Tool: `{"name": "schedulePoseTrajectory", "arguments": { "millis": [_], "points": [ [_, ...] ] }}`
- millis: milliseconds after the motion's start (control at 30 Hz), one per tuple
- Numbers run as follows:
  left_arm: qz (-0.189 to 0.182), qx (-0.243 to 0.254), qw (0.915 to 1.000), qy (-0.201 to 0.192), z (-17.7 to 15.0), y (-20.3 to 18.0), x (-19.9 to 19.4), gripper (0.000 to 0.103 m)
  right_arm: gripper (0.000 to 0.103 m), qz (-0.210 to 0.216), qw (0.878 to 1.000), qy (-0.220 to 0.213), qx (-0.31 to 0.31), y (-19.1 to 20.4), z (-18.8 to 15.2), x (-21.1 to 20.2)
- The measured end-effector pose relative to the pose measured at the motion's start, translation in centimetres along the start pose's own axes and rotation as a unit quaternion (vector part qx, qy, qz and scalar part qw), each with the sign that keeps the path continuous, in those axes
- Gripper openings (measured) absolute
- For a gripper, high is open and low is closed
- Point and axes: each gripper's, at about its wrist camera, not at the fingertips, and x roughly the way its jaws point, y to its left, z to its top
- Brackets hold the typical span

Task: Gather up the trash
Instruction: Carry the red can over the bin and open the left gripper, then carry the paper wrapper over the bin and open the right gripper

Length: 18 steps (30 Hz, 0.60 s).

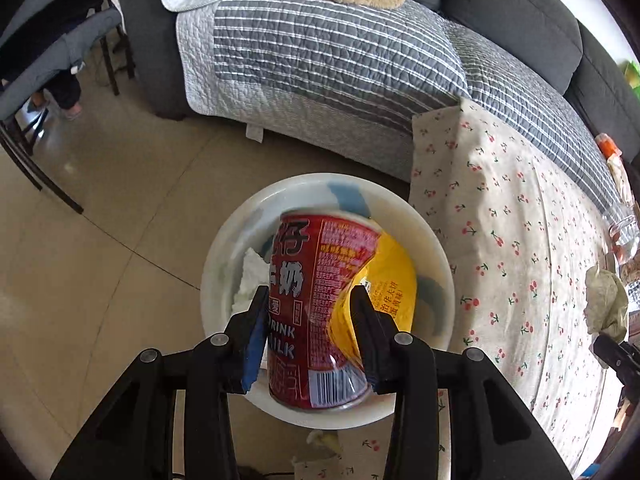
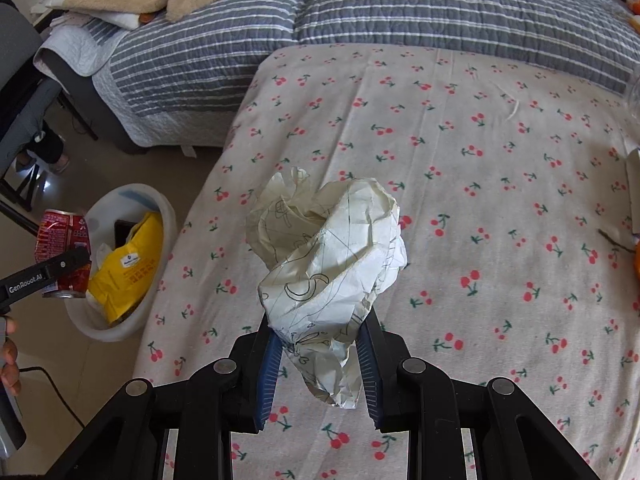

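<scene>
Beside the cherry-print desk, a white bin is sitting on the floor, already taking a yellow wrapper. Directly above it, the left gripper is clamping a dented red milk can, apparently positioned for dropping. Over the desk, the right gripper is pinching a crumpled paper ball, jaws partly closed, likely bin-bound next.

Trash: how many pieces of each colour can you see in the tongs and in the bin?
Red: 1, the can in the left tongs
Yellow: 1, the bag in the bin
White: 2, the paper in the right tongs and the tissue in the bin
Total: 4
</scene>
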Motion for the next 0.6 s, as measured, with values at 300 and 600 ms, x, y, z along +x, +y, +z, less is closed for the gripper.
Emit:
{"name": "schedulePoseTrajectory", "arguments": {
  "millis": [300, 600],
  "points": [
    [0.013, 0.002, 0.9998, 0.015, -1.0, 2.3, -1.9, 0.079, 0.031, 0.012, 0.999, 0.009, -0.031, 3.6, -0.1, 1.6],
    [0.034, 0.009, 0.9993, 0.009, -2.7, 5.8, -4.3, 0.091, 0.031, 0.035, 0.996, 0.021, -0.078, 8.8, 0.0, 3.0]
  ]
}}
